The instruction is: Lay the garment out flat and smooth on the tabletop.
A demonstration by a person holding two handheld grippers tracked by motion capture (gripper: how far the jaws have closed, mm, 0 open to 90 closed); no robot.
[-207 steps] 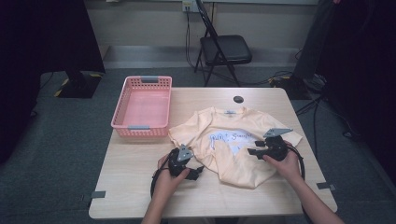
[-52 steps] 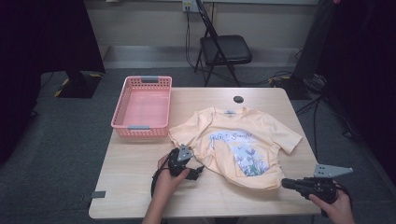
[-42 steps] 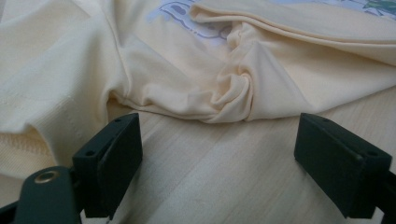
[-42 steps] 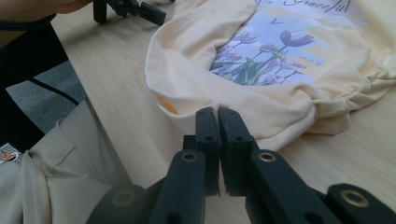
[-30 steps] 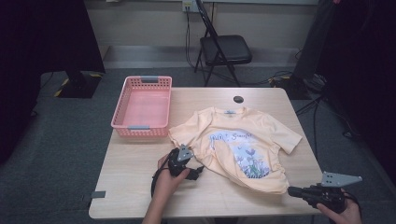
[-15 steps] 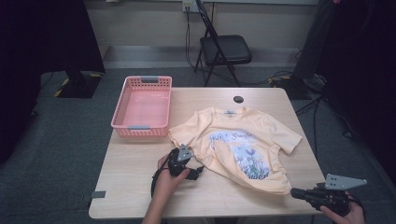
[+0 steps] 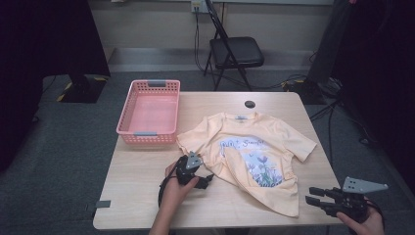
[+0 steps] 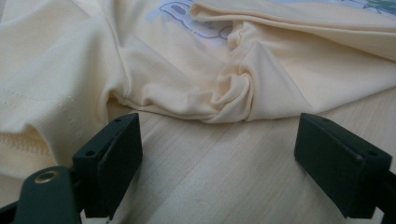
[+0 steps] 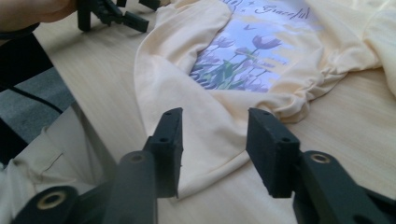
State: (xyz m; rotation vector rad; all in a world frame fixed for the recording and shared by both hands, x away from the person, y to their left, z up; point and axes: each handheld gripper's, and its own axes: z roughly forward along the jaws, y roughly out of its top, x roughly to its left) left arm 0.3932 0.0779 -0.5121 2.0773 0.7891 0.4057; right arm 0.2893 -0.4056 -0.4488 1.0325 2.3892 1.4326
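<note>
One T-shirt (image 7: 254, 152), print reading "Graceful"

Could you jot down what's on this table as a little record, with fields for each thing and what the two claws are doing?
Shirt: pale yellow T-shirt with a flower print, lying rumpled on the table
Basket: pink basket, nothing in it, at the table's far left
Left claw: open, resting on the table beside a bunched fold of the shirt, gripping nothing
Right claw: open, gripping nothing, off the table's near right corner, pointing at the shirt's hem
Chair: black folding chair beyond the table
</note>
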